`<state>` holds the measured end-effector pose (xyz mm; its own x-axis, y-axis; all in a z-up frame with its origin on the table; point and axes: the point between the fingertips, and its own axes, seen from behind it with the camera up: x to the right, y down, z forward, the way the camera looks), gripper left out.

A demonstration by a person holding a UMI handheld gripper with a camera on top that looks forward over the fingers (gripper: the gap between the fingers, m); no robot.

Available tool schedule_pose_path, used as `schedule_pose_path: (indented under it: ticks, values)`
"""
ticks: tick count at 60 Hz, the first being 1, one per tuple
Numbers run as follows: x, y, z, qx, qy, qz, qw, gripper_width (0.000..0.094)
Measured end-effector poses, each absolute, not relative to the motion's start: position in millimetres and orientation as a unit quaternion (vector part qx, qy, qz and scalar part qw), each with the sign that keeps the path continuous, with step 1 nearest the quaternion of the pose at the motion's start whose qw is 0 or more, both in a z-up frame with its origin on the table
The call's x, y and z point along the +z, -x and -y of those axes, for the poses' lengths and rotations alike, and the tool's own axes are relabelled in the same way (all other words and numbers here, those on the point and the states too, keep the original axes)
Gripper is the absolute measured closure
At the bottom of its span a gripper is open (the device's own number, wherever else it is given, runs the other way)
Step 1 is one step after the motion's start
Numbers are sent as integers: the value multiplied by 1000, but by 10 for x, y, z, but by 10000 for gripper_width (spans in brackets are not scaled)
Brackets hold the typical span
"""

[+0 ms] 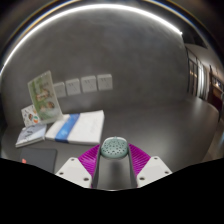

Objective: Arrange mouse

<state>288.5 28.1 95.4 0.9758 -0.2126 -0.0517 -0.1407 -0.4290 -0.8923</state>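
Note:
My gripper [113, 162] is shut on a grey mouse [113, 150]. It stands on end between the two magenta pads [91, 158], and its rounded, pale speckled end points forward. Both pads press on its sides. The mouse's lower body runs back between the fingers and hides what lies right below. The gripper is held up off the table, facing a grey wall.
A flat white and blue box [77, 126] lies on the table ahead to the left, with a smaller booklet [30, 135] beside it. A green patterned card [42, 97] stands upright behind them. Wall sockets [88, 84] sit on the grey wall. Dark furniture [206, 80] is at far right.

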Motion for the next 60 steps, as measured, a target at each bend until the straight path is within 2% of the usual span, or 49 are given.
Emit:
schedule_pose_path:
  ticks: [7,11,14,21,27,37,46,54,59,60]
  values:
    - [1626,-2322,-183,-41,812,-93,574,491]
    - [1809,-1856,-181,-34,801,-86,592,491]
    - [1810,-1472,-169,-30,797,-80,598,493]
    - [1454,-630,-204,-39,808,-69,584,495]
    - [986,31,-152,-36,823,-68,563,494]
    - [238,749,8,-55,861,-25,504,491]
    - [-78,922,64,-58,869,-17,491,483]
    - [-47,923,41,-31,862,-28,505,488]
    - [-53,923,24,-17,864,-29,502,425]
    - [-53,920,23,-15,865,-31,500,381]
